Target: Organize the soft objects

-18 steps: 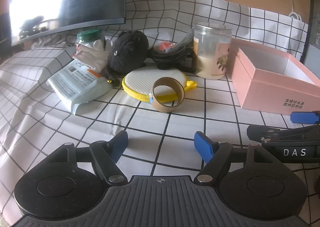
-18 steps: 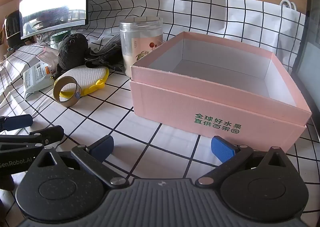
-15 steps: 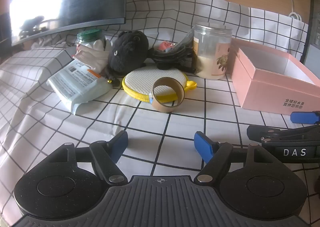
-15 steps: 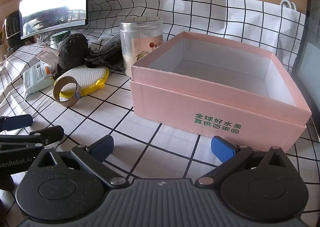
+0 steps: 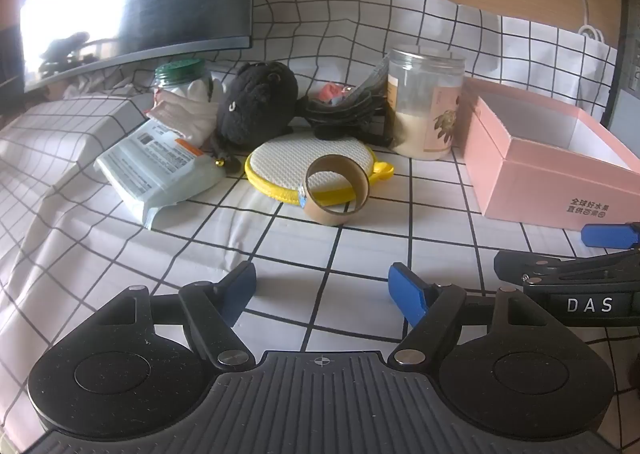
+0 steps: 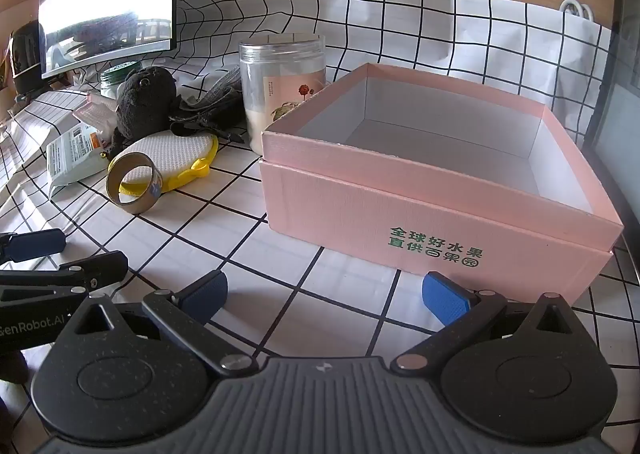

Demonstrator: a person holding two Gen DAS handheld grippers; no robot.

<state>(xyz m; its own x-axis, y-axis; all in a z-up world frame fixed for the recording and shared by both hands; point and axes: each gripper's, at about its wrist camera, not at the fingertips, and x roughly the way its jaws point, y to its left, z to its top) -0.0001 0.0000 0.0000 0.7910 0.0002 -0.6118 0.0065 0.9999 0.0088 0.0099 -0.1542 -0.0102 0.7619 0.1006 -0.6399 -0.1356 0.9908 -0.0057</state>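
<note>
Lying on the table's checked cloth (image 5: 360, 254), from left to right, were a wipes pack (image 5: 160, 166), a black plush toy (image 5: 256, 106), a yellow sponge pad (image 5: 304, 162) with a cardboard ring (image 5: 336, 194) leaning on it, a clear jar (image 5: 426, 106) and an open pink box (image 6: 440, 190). The left gripper (image 5: 322, 288) had its jaws wide, holding nothing. The right gripper (image 6: 324, 294) had wide, empty jaws too, near the box.

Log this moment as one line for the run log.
left hand-held gripper: open, empty | right hand-held gripper: open, empty | pink box: empty | black plush toy: on cloth, untouched
</note>
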